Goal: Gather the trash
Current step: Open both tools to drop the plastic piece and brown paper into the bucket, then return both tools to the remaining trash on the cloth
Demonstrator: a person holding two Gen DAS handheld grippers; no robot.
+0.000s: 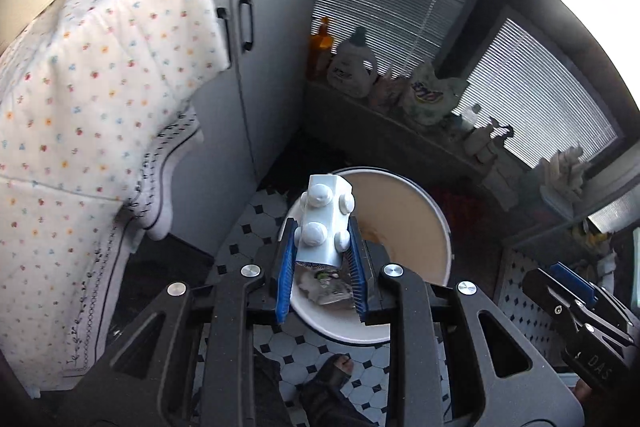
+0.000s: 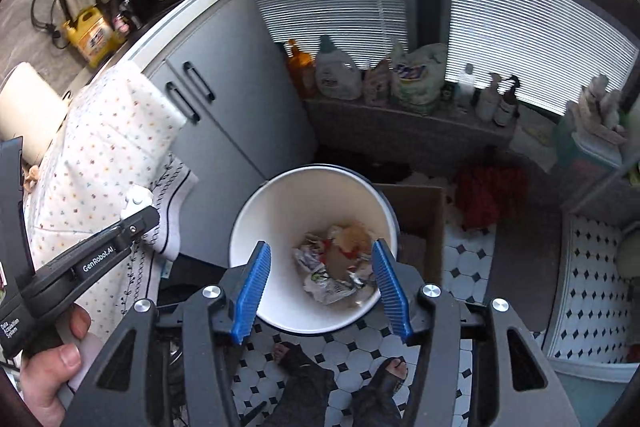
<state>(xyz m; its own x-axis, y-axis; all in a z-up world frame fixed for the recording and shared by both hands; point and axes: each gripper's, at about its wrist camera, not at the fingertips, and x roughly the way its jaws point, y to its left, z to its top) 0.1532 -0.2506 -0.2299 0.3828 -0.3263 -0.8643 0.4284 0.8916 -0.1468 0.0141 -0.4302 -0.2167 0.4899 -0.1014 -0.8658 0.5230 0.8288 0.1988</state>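
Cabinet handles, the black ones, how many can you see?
2. Both are on the grey cabinet doors, side by side: the upper handle and the lower handle, nearer the spotted cloth. None seem hidden.

Left hand-held gripper clamped; right hand-held gripper spread wide.

"GenRobot.AI" runs along the left gripper arm, left of the white bin; "Data Acquisition System" sits on its handle (small print). "DAS" marks the right gripper.
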